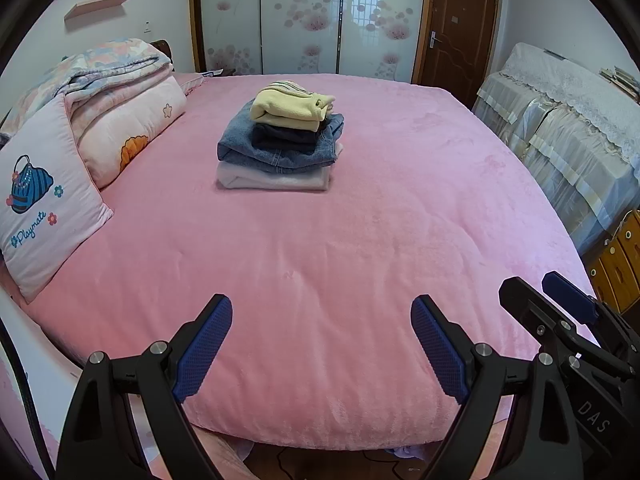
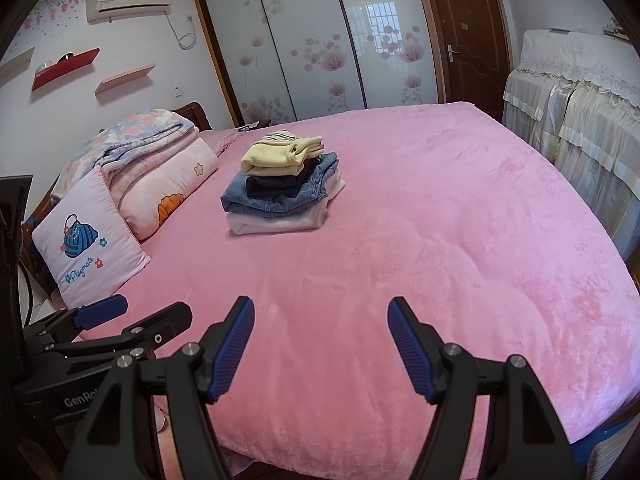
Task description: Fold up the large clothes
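Here the left tool (image 1: pixel 322 344) hangs over the near edge of the bed (image 1: pixel 360 240) with its blue pads spread wide and nothing between them; the right tool (image 2: pixel 320 346) sits beside it in the same way, pads apart and empty, also above the pink blanket near the foot of the bed. Each tool shows at the edge of the other's view, side by side and not touching. The pile of folded clothes (image 1: pixel 280 144) lies in the middle of the bed, well away from both tools; a pale garment (image 1: pixel 276 179) is at the bottom, folded jeans (image 1: pixel 276 148) on it, a dark piece (image 1: pixel 284 133) between the jeans and the yellow top (image 1: pixel 290 108) that crowns the pile. To the left, near the head of the bed, a pink pillow (image 1: pixel 44 204) with a blue bag picture leans against a folded quilt (image 1: pixel 120 96); behind stand a flowered wardrobe (image 1: pixel 304 16) and a brown door (image 1: pixel 456 24).
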Tool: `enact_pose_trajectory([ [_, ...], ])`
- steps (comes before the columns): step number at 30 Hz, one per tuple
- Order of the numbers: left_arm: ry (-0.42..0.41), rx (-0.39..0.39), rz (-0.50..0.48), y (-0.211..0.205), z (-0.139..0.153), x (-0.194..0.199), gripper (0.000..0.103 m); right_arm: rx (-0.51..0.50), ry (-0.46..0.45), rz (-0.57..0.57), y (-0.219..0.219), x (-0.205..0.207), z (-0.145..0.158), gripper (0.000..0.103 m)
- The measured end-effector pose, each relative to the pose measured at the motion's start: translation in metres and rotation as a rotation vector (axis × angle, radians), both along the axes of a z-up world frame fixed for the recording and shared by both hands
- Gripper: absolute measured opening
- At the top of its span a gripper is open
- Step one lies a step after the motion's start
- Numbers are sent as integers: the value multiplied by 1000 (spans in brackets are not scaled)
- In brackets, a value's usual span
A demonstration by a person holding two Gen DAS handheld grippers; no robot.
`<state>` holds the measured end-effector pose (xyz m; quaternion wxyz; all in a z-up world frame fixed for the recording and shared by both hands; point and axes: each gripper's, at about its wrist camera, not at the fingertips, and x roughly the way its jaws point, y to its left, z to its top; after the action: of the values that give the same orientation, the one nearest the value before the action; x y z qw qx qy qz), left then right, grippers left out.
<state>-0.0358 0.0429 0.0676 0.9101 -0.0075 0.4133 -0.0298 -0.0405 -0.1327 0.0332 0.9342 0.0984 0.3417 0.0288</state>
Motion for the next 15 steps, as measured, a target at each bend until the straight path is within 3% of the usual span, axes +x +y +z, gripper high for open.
enact_pose_trajectory([
  [15,22,-6,-5,0,-4,2,90,-6,2,-3,0,-2,2,70],
])
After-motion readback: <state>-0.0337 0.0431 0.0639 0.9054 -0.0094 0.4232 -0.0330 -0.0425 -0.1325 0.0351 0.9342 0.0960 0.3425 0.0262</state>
